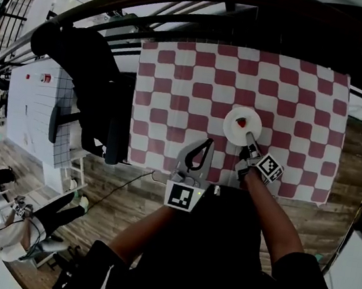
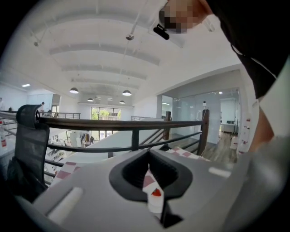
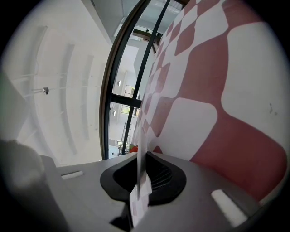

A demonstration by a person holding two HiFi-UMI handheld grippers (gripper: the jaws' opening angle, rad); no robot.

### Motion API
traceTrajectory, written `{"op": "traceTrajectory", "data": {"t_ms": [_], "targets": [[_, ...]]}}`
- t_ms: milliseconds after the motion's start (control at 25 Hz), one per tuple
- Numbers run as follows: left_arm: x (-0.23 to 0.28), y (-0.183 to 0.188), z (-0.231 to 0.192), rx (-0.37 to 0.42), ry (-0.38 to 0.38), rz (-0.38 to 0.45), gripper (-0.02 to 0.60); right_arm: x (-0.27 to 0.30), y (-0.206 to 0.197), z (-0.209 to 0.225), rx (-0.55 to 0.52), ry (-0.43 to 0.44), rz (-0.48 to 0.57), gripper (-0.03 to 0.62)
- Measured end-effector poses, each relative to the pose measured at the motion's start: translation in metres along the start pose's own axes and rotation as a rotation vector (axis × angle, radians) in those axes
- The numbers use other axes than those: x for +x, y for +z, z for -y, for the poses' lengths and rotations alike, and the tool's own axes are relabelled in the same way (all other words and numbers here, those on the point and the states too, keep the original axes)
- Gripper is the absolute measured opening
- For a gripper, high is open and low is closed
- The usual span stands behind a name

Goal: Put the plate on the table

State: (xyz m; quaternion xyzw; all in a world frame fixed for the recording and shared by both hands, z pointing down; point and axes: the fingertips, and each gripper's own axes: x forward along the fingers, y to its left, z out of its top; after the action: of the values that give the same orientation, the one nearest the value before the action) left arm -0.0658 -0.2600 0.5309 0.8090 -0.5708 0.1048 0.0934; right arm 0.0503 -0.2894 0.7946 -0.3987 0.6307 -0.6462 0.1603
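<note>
nearly done, as far as i can judge. the plate (image 1: 231, 130) lies just ahead of the right claw (image 1: 250, 140), over the counter (image 1: 311, 86) and its red-and-white checked cloth (image 1: 176, 86), well in from the counter's near edge. it looks level in the head view, and a small red thing (image 1: 241, 122) sits at its middle, further out from the claw tips. i can't tell whether the plate's underside is flat on the cloth or a touch above it. in the right gripper view the cloth fills the frame close beside the claw, so any gap is small.

what looks left: set it fully down if it isn't already, let go of the rim, and pull the claw back toward the person. no sign of release yet.

right claw: nearly closed, clamped on the plate's near rim. the right gripper view shows the rim edge-on as a thin white line running straight out between the two jaws, both pressing on it. the claw is rolled over on its side, with the cloth to one side and the railing (image 3: 118, 90) to the other.

left claw (image 1: 205, 144): off to the right claw's left, nearer the person and well apart from the plate, low over the cloth. its jaws look closed together with nothing between them. the left gripper view shows only a thin sliver of cloth through the slit, so it's idle.
</note>
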Motion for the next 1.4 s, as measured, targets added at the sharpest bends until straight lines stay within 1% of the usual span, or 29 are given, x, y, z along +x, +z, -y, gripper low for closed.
{"op": "traceTrajectory", "data": {"t_ms": [80, 200, 320, 440, 480, 560, 640, 760, 840, 920, 1000, 1080, 1120, 1200, 1280, 1320, 1360, 1400], "targets": [[-0.003, 0.003, 0.002, 0.006, -0.006, 0.008, 0.009, 0.000, 0.002, 0.004, 0.023, -0.027, 0.012, 0.021], [-0.007, 0.001, -0.002, -0.022, 0.005, 0.003, 0.009, 0.000, 0.000, 0.010, 0.043, -0.082, 0.015, 0.020], [-0.010, 0.003, -0.007, -0.028, 0.013, 0.005, 0.009, 0.000, -0.006, 0.016, 0.064, -0.151, -0.026, 0.023], [-0.017, 0.005, -0.008, -0.019, 0.009, 0.014, 0.009, -0.003, -0.021, 0.020, 0.069, -0.218, -0.095, 0.034], [-0.019, 0.005, -0.008, -0.021, 0.008, 0.014, 0.009, -0.003, -0.026, 0.020, 0.070, -0.220, -0.120, 0.054], [-0.023, 0.005, -0.008, -0.025, 0.006, 0.019, 0.009, -0.003, -0.038, 0.017, 0.074, -0.201, -0.167, 0.069], [-0.028, 0.004, -0.008, -0.019, 0.001, 0.023, 0.009, -0.007, -0.049, 0.016, 0.072, -0.202, -0.201, 0.081], [-0.038, 0.002, -0.007, -0.027, -0.008, 0.026, 0.009, -0.019, -0.060, 0.019, 0.040, -0.250, -0.226, 0.100], [-0.044, 0.001, -0.008, -0.042, -0.009, 0.027, 0.009, -0.030, -0.064, 0.022, -0.014, -0.293, -0.232, 0.098], [-0.050, 0.001, -0.009, -0.048, -0.011, 0.032, 0.009, -0.040, -0.065, 0.022, -0.073, -0.317, -0.233, 0.100], [-0.054, 0.001, -0.009, -0.056, -0.015, 0.040, 0.009, -0.046, -0.066, 0.021, -0.107, -0.314, -0.243, 0.118], [-0.059, 0.002, -0.009, -0.068, -0.021, 0.047, 0.009, -0.045, -0.070, 0.019, -0.104, -0.285, -0.278, 0.120], [-0.061, 0.002, -0.008, -0.076, -0.024, 0.050, 0.009, -0.043, -0.073, 0.017, -0.083, -0.260, -0.306, 0.117], [-0.067, 0.002, -0.008, -0.092, -0.029, 0.052, 0.009, -0.037, -0.078, 0.016, -0.004, -0.212, -0.343, 0.117], [-0.074, 0.000, -0.009, -0.091, -0.028, 0.053, 0.009, -0.035, -0.075, 0.019, 0.057, -0.207, -0.328, 0.115], [-0.077, -0.003, -0.011, -0.086, -0.025, 0.048, 0.009, -0.035, -0.074, 0.021, 0.054, -0.215, -0.324, 0.109], [-0.079, -0.006, -0.013, -0.080, -0.021, 0.041, 0.009, -0.034, -0.073, 0.022, 0.028, -0.226, -0.331, 0.103], [-0.081, -0.008, -0.015, -0.076, -0.015, 0.036, 0.009, -0.034, -0.073, 0.022, -0.009, -0.239, -0.347, 0.121]]}}
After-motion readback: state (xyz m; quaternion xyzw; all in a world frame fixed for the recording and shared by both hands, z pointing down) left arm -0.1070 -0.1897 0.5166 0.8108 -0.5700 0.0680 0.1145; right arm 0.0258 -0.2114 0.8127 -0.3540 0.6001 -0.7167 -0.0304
